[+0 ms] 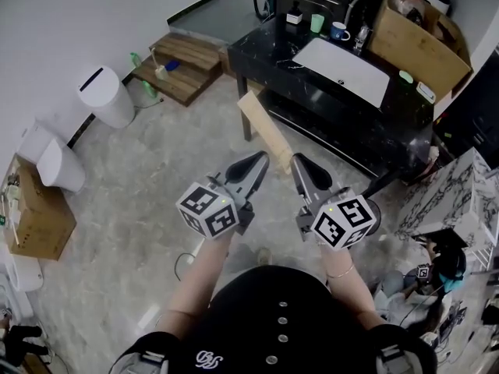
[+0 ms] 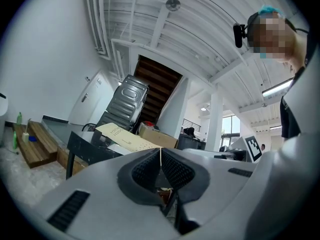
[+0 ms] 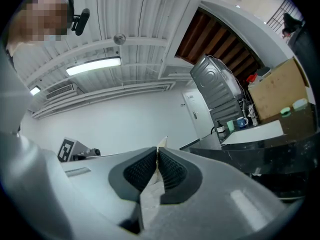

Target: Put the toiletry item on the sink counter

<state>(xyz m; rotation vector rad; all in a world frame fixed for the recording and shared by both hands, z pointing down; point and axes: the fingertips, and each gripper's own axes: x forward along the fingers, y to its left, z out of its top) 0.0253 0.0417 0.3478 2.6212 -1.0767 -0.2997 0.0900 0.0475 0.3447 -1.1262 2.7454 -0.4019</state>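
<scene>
Pinching tan box [image 1: 263, 127] edges, left claw [image 1: 259, 162] and right claw [image 1: 299, 164] both clamped; near end hidden

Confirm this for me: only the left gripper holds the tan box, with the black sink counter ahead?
Wrong on one point: both grippers hold the tan box. The right gripper view shows the right gripper shut on its pale edge, like the left gripper. The black sink counter is ahead.

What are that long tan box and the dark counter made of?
The long tan box: probably matte cardboard, with flat faces and crisp folded edges. The dark counter: glossy black with pale veins, so polished marble or a look-alike laminate.
</scene>
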